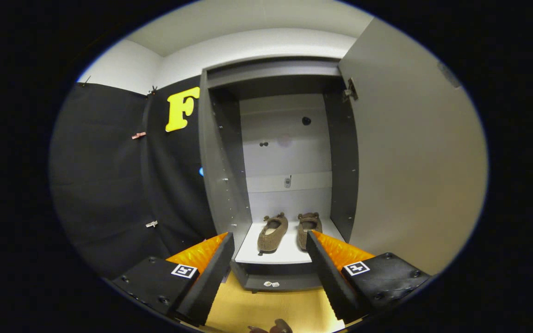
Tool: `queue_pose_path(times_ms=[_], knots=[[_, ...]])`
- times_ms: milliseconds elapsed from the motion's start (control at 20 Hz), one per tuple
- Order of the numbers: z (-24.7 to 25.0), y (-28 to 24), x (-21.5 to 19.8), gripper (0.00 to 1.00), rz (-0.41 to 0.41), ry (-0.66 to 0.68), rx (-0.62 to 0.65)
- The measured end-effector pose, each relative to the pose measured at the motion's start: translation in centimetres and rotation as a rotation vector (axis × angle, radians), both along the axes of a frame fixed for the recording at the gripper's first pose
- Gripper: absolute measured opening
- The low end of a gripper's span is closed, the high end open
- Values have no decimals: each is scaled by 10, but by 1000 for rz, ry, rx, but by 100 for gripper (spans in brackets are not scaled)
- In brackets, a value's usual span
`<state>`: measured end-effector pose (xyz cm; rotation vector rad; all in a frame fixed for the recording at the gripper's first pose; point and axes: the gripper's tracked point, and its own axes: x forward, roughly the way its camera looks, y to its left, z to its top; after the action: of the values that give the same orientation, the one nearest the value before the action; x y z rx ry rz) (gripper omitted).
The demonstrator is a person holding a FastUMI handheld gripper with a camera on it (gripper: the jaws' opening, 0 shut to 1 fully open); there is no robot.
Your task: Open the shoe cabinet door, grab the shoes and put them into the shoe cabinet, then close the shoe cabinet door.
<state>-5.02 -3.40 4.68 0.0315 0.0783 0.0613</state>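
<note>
Facing: the gripper [270, 240] looks straight into the shoe cabinet [222, 185], its fingers spread wide with nothing held between them.
Shoes: a pair of shoes [288, 231] sits on the cabinet's pale bottom shelf [266, 254], beyond the fingertips and between them as seen from here.
Direction: both shoes lie with their long axes running front to back, rounded ends toward the opening; which end is the toe I cannot tell.
Spacing: the two lie side by side, near each other but apart, the left one slightly angled.
Shoe material: brown, fuzzy knitted-looking fabric, soft low slipper shape with open tops.
Door: the cabinet door [410, 152] stands swung open to the right, a flat plain grey panel with a metal hinge at its upper inner edge.
Cabinet interior: dark grey side walls with rows of small holes, lighter back panel.
Floor: smooth yellow wood-look surface [271, 310] under the fingers.
</note>
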Motion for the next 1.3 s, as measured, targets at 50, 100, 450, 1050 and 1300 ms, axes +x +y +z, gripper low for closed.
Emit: queue_pose_path(times_ms=[50, 100, 450, 1050, 1300], knots=[[1, -1, -16, 99, 1, 2, -1], [4, -1, -36, 99, 11, 6, 5], [11, -41, -152, 99, 76, 11, -23], [23, -202, -200, 99, 3, -25, -26], [23, -249, -184, 99, -41, -21, -15]])
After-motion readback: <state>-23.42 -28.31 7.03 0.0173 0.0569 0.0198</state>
